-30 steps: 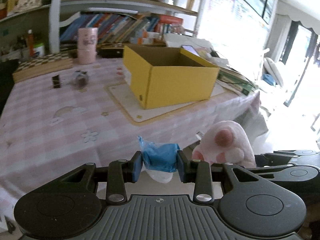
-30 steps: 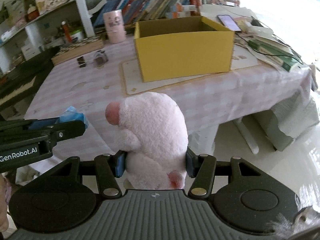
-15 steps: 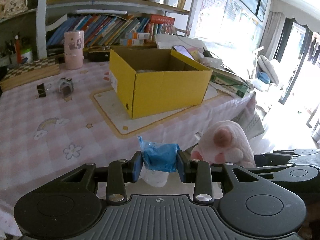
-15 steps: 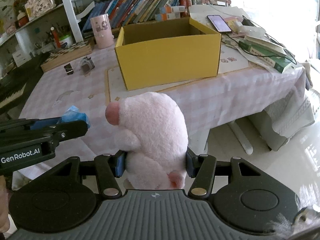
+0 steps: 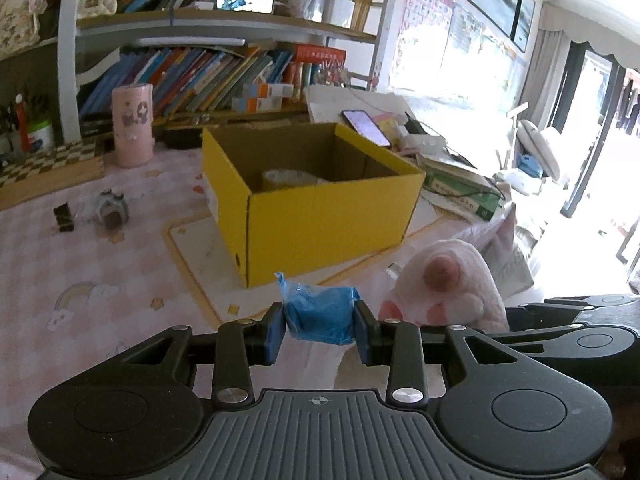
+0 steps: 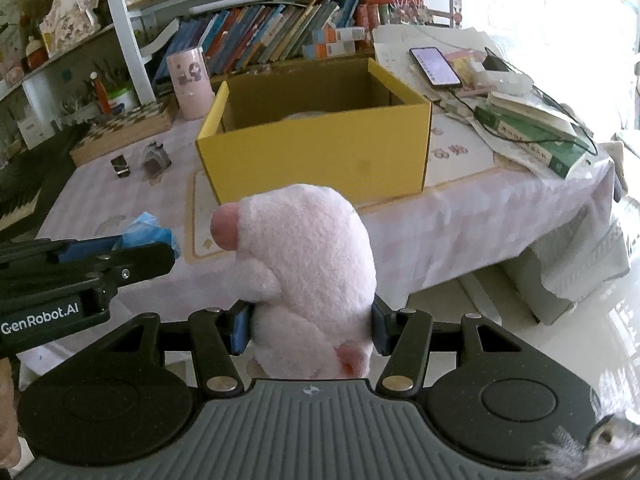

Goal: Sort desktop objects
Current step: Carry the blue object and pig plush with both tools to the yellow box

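My left gripper (image 5: 320, 334) is shut on a small blue plastic packet (image 5: 320, 314), held just above the near edge of the pink checked table. To its right, my right gripper (image 6: 310, 330) is shut on a pink plush toy (image 6: 308, 272), which also shows in the left wrist view (image 5: 448, 292). Ahead of both, on a cream mat, stands an open yellow cardboard box (image 5: 316, 204) (image 6: 316, 148) with something pale lying at its bottom. In the right wrist view the left gripper (image 6: 80, 268) reaches in from the left edge with the blue packet (image 6: 148, 232).
A pink cylinder (image 5: 132, 126), a small grey trinket (image 5: 112, 210) and a black clip (image 5: 64, 218) stand at the table's far left. Books, papers and a phone (image 6: 434, 66) crowd the right end. Bookshelves run behind. The tablecloth (image 6: 500, 216) hangs over the near edge, floor to the right.
Both grippers have moved forward toward the table and risen slightly, each keeping its object. The yellow box looks larger and its inside is now visible.
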Tool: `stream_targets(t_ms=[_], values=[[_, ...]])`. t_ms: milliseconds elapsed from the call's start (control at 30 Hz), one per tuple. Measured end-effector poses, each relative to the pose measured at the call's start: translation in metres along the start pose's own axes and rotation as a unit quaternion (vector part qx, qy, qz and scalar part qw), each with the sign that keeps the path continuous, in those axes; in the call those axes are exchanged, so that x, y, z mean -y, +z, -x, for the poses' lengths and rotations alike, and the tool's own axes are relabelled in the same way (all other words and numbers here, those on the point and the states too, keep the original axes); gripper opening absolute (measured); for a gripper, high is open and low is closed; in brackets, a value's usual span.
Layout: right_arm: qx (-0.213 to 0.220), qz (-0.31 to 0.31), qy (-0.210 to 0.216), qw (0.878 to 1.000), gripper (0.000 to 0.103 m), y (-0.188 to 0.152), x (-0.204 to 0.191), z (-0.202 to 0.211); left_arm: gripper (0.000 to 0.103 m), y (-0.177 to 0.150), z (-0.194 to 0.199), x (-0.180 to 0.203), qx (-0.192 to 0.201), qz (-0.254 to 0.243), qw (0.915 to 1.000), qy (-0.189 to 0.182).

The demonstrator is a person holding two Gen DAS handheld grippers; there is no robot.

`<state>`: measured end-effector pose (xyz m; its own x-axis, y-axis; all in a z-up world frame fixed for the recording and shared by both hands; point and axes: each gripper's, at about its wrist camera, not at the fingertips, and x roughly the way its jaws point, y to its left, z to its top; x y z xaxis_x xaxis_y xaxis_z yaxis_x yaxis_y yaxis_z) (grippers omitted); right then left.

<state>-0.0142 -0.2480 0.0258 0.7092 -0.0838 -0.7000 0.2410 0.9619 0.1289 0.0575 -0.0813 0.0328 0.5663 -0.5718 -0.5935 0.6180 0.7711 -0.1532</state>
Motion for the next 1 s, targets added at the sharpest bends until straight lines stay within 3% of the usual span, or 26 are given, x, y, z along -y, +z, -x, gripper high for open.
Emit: stream_targets(t_ms=[433, 700, 1000], values=[[0.051, 0.012, 0.021, 0.998, 0.053, 0.064, 0.039, -0.006, 0.034, 0.048, -0.031, 0.017, 0.048, -0.002, 0.9986, 0.02], [0.092, 0.036, 0.038, 0.994, 0.053, 0.112, 0.066, -0.016, 0.034, 0.079, -0.059, 0.028, 0.078, -0.006, 0.9957, 0.049], [0.114, 0.064, 0.061, 0.99, 0.053, 0.152, 0.088, -0.041, 0.034, 0.105, -0.097, 0.032, 0.083, -0.002, 0.9923, 0.093]])
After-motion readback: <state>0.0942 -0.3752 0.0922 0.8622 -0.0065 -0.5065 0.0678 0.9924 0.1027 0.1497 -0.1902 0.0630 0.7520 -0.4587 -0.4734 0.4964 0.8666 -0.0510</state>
